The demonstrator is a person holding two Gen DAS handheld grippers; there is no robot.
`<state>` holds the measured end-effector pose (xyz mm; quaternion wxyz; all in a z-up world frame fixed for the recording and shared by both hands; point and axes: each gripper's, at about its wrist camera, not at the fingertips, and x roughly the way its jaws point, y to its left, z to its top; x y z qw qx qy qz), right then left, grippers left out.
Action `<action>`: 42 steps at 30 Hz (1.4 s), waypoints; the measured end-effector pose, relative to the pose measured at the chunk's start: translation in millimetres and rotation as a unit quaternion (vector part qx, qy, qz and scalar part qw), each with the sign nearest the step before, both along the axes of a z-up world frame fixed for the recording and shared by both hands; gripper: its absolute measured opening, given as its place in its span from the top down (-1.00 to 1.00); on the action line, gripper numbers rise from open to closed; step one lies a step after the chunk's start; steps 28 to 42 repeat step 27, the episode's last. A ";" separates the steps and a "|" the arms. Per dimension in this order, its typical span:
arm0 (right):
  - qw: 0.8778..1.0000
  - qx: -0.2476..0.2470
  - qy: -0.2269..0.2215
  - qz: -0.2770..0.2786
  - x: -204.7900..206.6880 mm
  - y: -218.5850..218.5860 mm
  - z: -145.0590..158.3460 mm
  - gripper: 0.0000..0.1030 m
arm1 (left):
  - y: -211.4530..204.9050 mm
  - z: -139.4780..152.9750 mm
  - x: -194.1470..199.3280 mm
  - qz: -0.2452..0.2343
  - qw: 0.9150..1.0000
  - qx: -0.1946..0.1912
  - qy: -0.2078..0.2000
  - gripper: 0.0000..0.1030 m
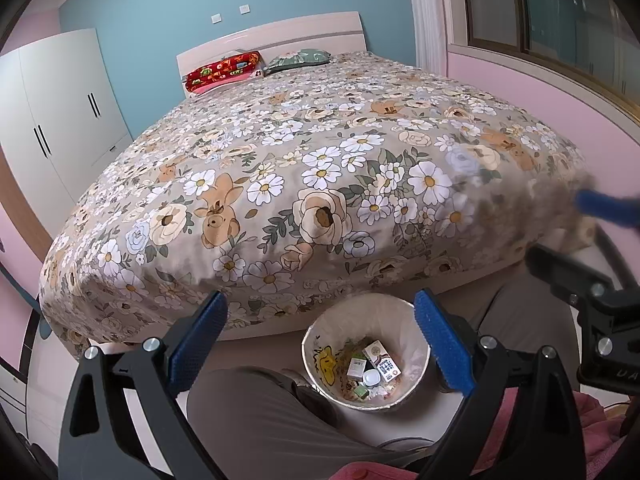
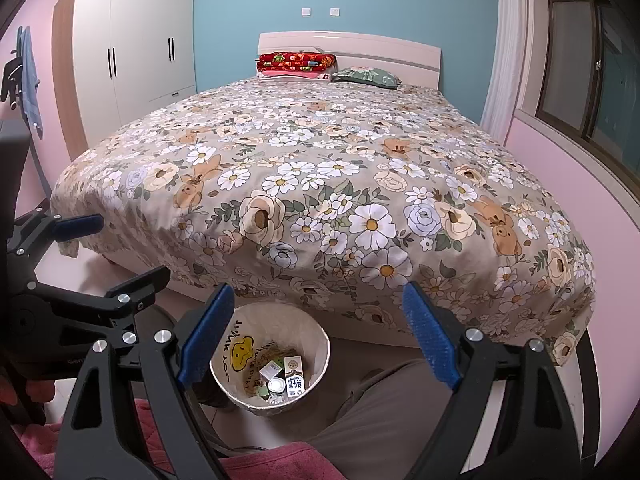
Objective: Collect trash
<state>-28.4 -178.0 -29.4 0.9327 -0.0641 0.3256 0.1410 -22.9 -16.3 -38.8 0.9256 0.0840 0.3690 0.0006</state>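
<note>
Here's the bin (image 1: 366,360), a small round pale one standing on the floor just off the foot edge of the bed (image 1: 304,184), between the person's two trouser legs (image 1: 256,420). Inside it the trash (image 1: 372,368) is already piled up: a couple of small white cartons, one with blue print on its face that's too small to read, a round white lid, a little green packet and crumpled wrappers. On the bin's inner wall there's a yellow smiley-shaped splash, and from the right wrist view the letters beside it read upside down as "THINK" and "JOY". A further curved line of lettering lower down can't be made out.

Left gripper (image 1: 320,340) hangs over the bin with its blue-padded fingers (image 1: 196,340) spread wide, nothing between them. Right gripper (image 2: 316,336) does the same from the other side, fingers wide apart and empty, the bin showing in the gap.

Out to the bed: a taupe cover thick with white daisies, cream roses and little bears, smooth across the top. At the headboard edge sits a folded red patterned blanket (image 2: 296,62), and next to it a green floral pillow (image 2: 366,76). A white wardrobe (image 2: 136,56) stands against the wall beyond the bed's far left corner.
</note>
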 end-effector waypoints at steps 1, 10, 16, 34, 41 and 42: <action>1.000 0.000 0.001 0.000 0.1 -0.6 -0.3 -0.64 | 0.1 0.3 0.2 -0.001 1.000 -0.001 0.001 -0.86; 1.000 0.001 0.006 0.001 1.2 -0.9 -2.7 -0.64 | -0.9 -1.2 0.9 -0.001 1.000 0.001 0.003 -0.87; 1.000 0.002 0.007 0.003 2.0 -1.6 -3.9 -0.64 | -0.3 -1.6 -0.2 -0.001 1.000 -0.001 -0.001 -0.87; 1.000 0.003 0.010 0.003 2.1 0.0 -6.9 -0.64 | 4.0 -3.9 1.9 -0.004 1.000 -0.012 0.009 -0.87; 1.000 0.003 0.010 0.003 2.1 0.0 -6.9 -0.64 | 4.0 -3.9 1.9 -0.004 1.000 -0.012 0.009 -0.87; 1.000 0.003 0.010 0.003 2.1 0.0 -6.9 -0.64 | 4.0 -3.9 1.9 -0.004 1.000 -0.012 0.009 -0.87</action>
